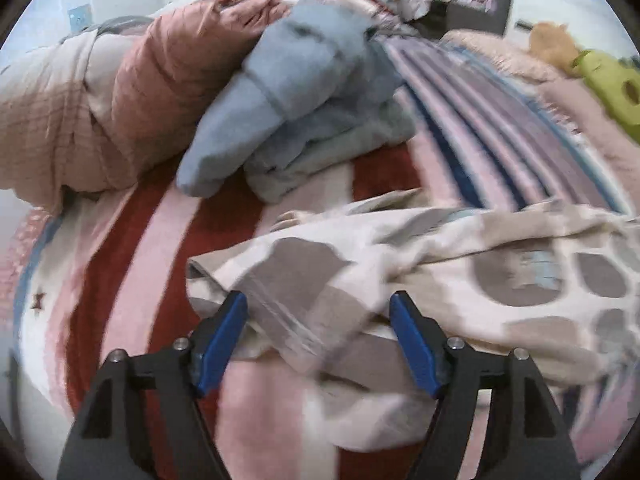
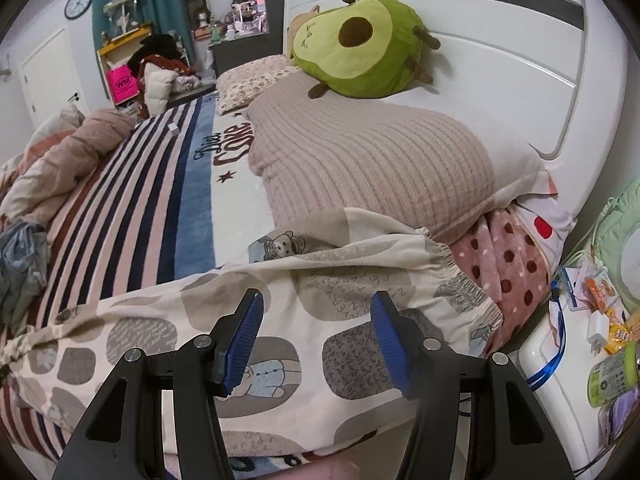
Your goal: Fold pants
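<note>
Bedroom, striped blanket (image 2: 132,200) on bed. Patterned pants (image 2: 280,320) along near edge, waistband toward pillow (image 2: 372,168). Left gripper (image 1: 318,312) spread around cuff; right gripper (image 2: 316,312) spread above seat.

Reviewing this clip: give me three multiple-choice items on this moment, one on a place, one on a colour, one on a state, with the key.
1. Where does the avocado plush lie?
A. on the pillow by the headboard
B. on the floor
C. on the pants

2. What colour are the pads of the right claw?
A. red
B. blue
C. yellow

3. How does the left claw stand?
A. shut on the pants
B. shut on nothing
C. open, over the pants

Key: 1 A, it rests on the ribbed pillow against the white headboard; 2 B, both pads are blue; 3 C, its jaws stand apart over the patterned pants.
</note>
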The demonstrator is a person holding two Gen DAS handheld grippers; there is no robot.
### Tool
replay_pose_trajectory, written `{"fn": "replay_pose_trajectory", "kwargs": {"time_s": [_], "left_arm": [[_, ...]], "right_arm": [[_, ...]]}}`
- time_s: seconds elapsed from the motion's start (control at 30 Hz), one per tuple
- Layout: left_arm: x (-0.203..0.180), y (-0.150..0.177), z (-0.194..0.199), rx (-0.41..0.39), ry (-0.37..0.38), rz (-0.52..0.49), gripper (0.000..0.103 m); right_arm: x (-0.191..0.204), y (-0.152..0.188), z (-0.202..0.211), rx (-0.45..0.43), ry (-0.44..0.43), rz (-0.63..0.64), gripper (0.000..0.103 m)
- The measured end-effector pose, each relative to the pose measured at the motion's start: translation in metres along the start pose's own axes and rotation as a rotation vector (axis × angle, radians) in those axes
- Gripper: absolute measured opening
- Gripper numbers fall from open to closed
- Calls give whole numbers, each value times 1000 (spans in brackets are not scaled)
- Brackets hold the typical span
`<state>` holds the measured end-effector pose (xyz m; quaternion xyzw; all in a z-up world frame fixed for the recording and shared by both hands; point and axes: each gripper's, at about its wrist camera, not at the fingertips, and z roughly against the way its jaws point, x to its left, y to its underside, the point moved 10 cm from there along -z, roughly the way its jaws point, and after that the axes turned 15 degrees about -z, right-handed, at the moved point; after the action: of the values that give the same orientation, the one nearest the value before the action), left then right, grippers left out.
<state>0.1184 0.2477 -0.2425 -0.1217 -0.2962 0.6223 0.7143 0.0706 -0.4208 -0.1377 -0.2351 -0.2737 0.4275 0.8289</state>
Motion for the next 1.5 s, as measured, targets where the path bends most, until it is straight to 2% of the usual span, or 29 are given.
{"fn": "replay_pose_trajectory", "kwargs": {"time_s": [0.03, 0.07, 0.17, 0.3, 0.43, 0.47, 0.5, 0.57, 0.7, 0.87, 1.0, 1.2, 1.3, 1.43, 1.47, 1.5], "left_arm": [[2, -1, -4, 3, -4, 3, 34], [4, -3, -6, 5, 9, 14, 7], [16, -25, -2, -63, 26, 58, 3], [36, -52, -9, -101, 5, 94, 3], [42, -73, -30, -95, 6, 109, 6], [43, -76, -38, -83, 10, 126, 15], [48, -77, -43, -74, -5, 148, 41], [56, -80, -43, -89, -28, 186, 66], [73, -78, -26, -126, -3, 244, 66], [110, -51, 13, -125, -101, 284, 73], [112, -20, 25, -94, -67, 304, 74], [75, 40, -4, 12, 101, 400, 74], [52, 51, -19, 11, 215, 456, 74], [56, 47, -31, -43, 203, 510, 73], [58, 43, -33, -57, 204, 521, 58], [59, 41, -36, -57, 202, 527, 27]], "right_arm": [[0, 1, -1, 2, 1, -3, 51], [0, 2, -2, 4, 2, -5, 51], [1, 4, -7, 13, 15, -3, 51], [6, 3, -18, 26, 27, -9, 51], [15, -4, -25, 25, 31, -6, 51], [19, -5, -27, 26, 34, 2, 51], [21, -5, -29, 29, 38, 11, 51], [27, -4, -33, 40, 39, 29, 51], [33, 1, -38, 56, 29, 43, 51], [38, 1, -35, 52, -12, 41, 51], [41, 3, -29, 50, -50, 38, 51], [34, 14, -19, 61, -83, 17, 51], [31, 19, -16, 69, -73, 23, 51], [27, 19, -11, 64, -48, 22, 51], [26, 19, -11, 63, -43, 21, 51], [26, 18, -11, 62, -36, 19, 51]]}}
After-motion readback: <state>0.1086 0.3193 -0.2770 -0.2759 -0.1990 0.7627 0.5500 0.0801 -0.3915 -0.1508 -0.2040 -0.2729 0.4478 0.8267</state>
